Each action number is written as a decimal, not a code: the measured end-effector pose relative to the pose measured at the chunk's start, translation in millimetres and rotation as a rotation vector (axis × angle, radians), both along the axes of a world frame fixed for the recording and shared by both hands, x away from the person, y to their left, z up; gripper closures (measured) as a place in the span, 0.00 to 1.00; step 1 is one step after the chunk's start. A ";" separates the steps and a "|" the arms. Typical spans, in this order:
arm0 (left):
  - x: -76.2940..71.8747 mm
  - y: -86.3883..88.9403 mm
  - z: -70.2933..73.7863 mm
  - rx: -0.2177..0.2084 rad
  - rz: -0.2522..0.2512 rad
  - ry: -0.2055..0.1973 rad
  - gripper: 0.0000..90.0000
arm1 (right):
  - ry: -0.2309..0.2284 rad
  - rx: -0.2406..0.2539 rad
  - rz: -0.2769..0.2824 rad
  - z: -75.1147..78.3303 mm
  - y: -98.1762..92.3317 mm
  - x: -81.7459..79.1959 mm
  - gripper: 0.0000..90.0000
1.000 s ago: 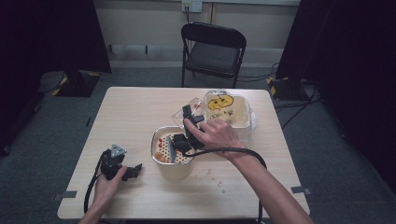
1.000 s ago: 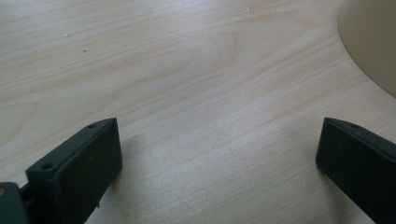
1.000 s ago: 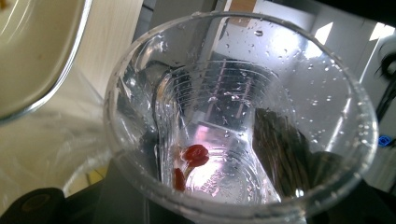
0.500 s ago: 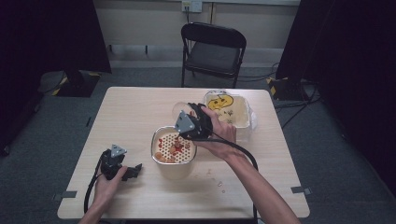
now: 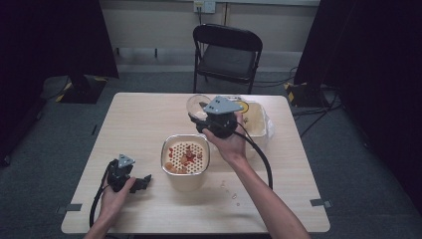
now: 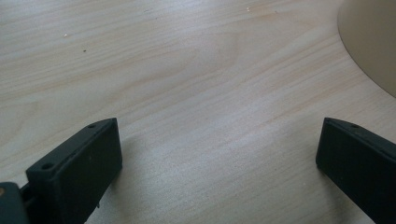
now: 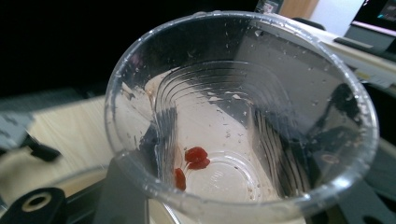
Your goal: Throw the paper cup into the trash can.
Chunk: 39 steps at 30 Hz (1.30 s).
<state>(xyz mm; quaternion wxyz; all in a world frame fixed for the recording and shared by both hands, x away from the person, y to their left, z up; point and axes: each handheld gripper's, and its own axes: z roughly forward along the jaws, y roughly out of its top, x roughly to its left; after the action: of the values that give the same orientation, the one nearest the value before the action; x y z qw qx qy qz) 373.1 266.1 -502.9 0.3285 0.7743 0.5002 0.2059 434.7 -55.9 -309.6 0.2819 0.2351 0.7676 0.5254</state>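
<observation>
A clear plastic cup (image 7: 243, 126) is pinched by the right gripper (image 5: 215, 118) and held above the table (image 5: 149, 119), behind the strainer bowl (image 5: 185, 160). 3 red bits (image 7: 192, 161) are stuck inside. The left gripper (image 5: 130, 180) is rested on the table, jaws spread wide.

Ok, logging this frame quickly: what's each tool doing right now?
Left tool: open, empty, low over the table.
Right tool: shut on the clear plastic cup, lifted above the table.
</observation>
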 end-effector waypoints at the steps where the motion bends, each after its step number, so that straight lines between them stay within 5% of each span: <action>1: 0.0 0.1 0.1 0.003 0.000 0.000 0.00 | 0.012 0.020 -0.005 1.3 -1.7 1.6 0.57; 12: 0.0 0.1 0.1 0.003 0.000 0.000 0.00 | 0.077 0.153 -0.096 15.4 -42.3 27.0 0.57; 25: 0.0 0.3 0.1 0.004 -0.001 0.000 0.00 | 0.162 0.146 -0.251 14.1 -100.4 54.3 0.56; 34: 0.0 0.1 0.1 0.001 0.000 0.000 0.00 | 0.211 0.141 -0.290 5.9 -112.7 67.6 0.52; 39: 0.0 0.3 0.2 0.005 -0.001 0.000 0.00 | 0.234 0.140 -0.284 2.2 -111.8 72.3 0.39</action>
<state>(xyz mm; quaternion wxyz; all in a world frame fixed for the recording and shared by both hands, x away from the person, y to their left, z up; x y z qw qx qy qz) 373.1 266.4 -502.8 0.3267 0.7753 0.4994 0.2068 507.0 -167.8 -307.3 0.2452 0.4197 0.7156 0.5017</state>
